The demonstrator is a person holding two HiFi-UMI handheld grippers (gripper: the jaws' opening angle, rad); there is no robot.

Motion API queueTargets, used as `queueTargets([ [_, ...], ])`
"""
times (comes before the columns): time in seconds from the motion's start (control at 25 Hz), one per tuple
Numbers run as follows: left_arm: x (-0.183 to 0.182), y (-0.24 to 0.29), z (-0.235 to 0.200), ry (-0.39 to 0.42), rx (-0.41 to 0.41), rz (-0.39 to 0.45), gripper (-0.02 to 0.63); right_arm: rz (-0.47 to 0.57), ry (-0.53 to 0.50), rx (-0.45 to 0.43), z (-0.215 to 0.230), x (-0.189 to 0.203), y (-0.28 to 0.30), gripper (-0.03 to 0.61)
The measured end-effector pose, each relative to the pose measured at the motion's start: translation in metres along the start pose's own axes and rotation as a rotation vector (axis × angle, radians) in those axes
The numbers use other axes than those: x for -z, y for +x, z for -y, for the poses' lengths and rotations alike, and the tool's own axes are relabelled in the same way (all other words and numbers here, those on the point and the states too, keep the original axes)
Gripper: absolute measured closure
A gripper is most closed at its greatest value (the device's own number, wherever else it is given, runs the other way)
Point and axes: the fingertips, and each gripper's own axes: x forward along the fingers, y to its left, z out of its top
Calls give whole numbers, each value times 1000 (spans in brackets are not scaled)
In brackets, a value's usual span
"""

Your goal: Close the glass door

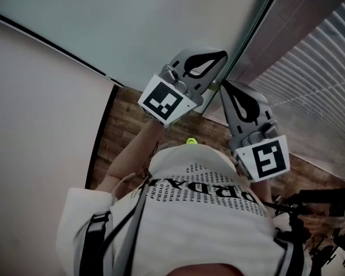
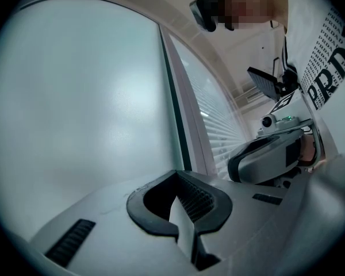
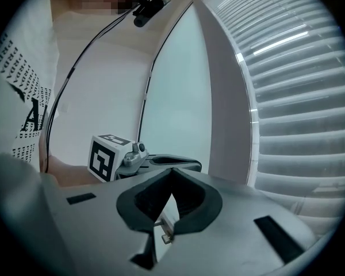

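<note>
The frosted glass door [image 1: 132, 22] fills the top of the head view, and its dark vertical edge [image 1: 250, 33] runs down beside a pale frame. My left gripper [image 1: 218, 56] is shut on nothing, its tips close to the glass by that edge. My right gripper [image 1: 224, 88] is just right of it, also shut and empty, tips near the frame's foot. In the left gripper view the left gripper [image 2: 175, 176] faces the glass door [image 2: 92, 108], and the right gripper [image 2: 270, 157] is alongside. The right gripper [image 3: 171, 172] looks past the left gripper [image 3: 167, 163] at the glass door [image 3: 178, 85].
Slatted blinds [image 1: 316, 56] cover the panel right of the door. A plain wall [image 1: 40, 108] stands at the left over the wooden floor [image 1: 126, 125]. Black stand gear [image 1: 328, 211] sits at lower right. The person's white printed shirt [image 1: 190, 211] fills the bottom.
</note>
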Motion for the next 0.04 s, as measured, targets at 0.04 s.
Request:
queueTargets([
  [0.04, 0, 0, 0, 2, 1, 2, 615, 2, 1, -2, 0, 0, 0, 581],
])
